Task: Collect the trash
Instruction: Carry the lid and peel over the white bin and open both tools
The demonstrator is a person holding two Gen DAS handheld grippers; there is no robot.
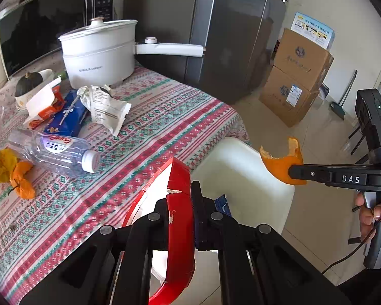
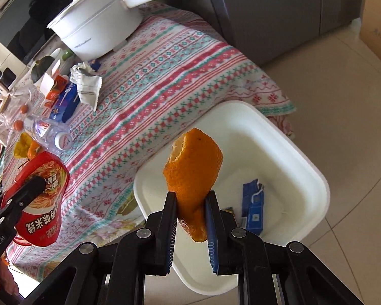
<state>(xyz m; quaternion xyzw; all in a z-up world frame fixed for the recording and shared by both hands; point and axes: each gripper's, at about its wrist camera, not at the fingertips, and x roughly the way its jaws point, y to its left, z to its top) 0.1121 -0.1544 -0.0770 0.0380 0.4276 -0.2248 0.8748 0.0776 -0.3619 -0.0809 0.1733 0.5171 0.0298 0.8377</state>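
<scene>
Right hand-held gripper clamped on orange peel; blue carton only in right-wrist view.

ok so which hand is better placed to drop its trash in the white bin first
Right. Its fingers hold the orange peel directly over the white bin, while the left gripper's red noodle cup hangs over the table edge.

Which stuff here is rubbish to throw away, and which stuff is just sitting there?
Rubbish job:
- orange peel in the right claw
- red noodle cup in the left claw
- white bin
- plastic bottle
- crumpled wrapper

Just sitting there:
- white pot
- microwave
- cardboard boxes
</scene>
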